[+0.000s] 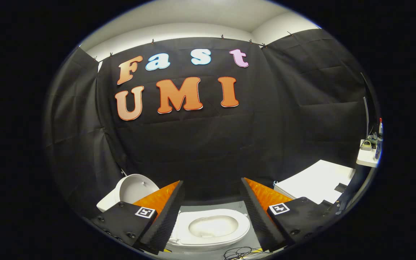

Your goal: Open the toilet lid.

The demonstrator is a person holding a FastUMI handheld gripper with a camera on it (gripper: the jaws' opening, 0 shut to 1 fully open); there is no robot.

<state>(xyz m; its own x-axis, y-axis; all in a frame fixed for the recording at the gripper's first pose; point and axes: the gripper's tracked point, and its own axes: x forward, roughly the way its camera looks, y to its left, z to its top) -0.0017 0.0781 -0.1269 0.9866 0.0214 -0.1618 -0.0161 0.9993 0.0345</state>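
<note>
The gripper (212, 191) hangs above the toilet with its 2 fingers (164, 216) spread wide apart, gripping nothing. The toilet (211, 231) sits below and between the fingers, its white seat ring and bowl open to view in the gap. The lid (135, 187) is already up: it stands raised off the seat, to the left of the left finger and partly hidden behind it, with 2 small bumpers showing on its inner face. Neither finger touches the lid or the seat; both are well apart from them. A tangle of thin dark cable (240, 252) lies on the grey floor (253, 240) just in front of the bowl, near the base of the right finger. Beyond the right finger a white bench (316, 180) runs off to the right, and further right a small white shelf (367, 159) carries a few items, among them a bottle with a red cap (380, 133); the rest are too small to tell. Black cloth (208, 144) hangs as the wall beyond the fingers, clipped along its top edge.
</note>
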